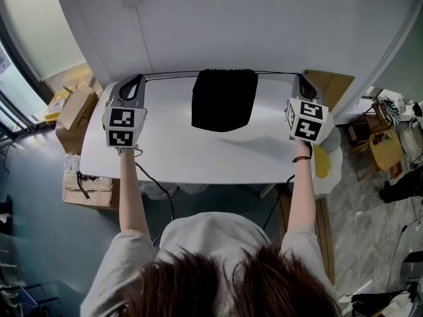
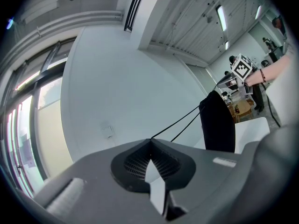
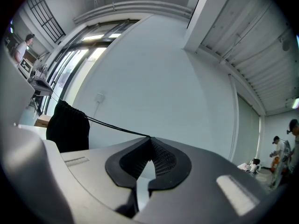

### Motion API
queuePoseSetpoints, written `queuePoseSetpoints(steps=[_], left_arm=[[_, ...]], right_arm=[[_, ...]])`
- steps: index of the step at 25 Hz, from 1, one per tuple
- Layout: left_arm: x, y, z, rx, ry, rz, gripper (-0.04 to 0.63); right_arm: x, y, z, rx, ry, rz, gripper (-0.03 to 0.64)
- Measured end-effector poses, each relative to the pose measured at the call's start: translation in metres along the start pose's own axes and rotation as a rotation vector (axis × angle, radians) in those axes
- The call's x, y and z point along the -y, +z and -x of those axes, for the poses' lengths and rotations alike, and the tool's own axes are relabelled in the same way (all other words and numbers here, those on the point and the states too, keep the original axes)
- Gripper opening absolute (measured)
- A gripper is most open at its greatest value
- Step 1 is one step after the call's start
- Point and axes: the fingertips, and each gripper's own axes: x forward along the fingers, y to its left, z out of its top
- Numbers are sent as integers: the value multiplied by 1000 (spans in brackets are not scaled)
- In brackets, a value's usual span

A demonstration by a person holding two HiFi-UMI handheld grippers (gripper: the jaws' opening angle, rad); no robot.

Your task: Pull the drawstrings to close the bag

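A black drawstring bag (image 1: 224, 99) lies on the white table (image 1: 198, 154), its gathered mouth at the far edge. Thin black drawstrings (image 1: 172, 74) run taut from the mouth out to both sides. My left gripper (image 1: 140, 79) is shut on the left drawstrings (image 2: 180, 120), which leave its jaw tips toward the bag (image 2: 217, 122). My right gripper (image 1: 301, 78) is shut on the right drawstring (image 3: 117, 126), which stretches back to the bag (image 3: 69, 127). Both grippers point level toward the wall, far apart at the table's far corners.
A white wall (image 1: 218, 25) stands just behind the table. Cardboard boxes (image 1: 76, 107) sit on the floor at the left; a brown box (image 1: 330, 84) and a yellow item (image 1: 321, 164) lie beside the table at the right. Chairs and clutter (image 1: 386, 144) are further right.
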Motion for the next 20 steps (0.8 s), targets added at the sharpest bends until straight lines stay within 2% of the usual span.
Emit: queuePoseSetpoints(steps=[20], left_arm=[[0,-1,-1,13,5,24,0]], right_arm=[[7,-6,-1,-10,-30,-20,15]])
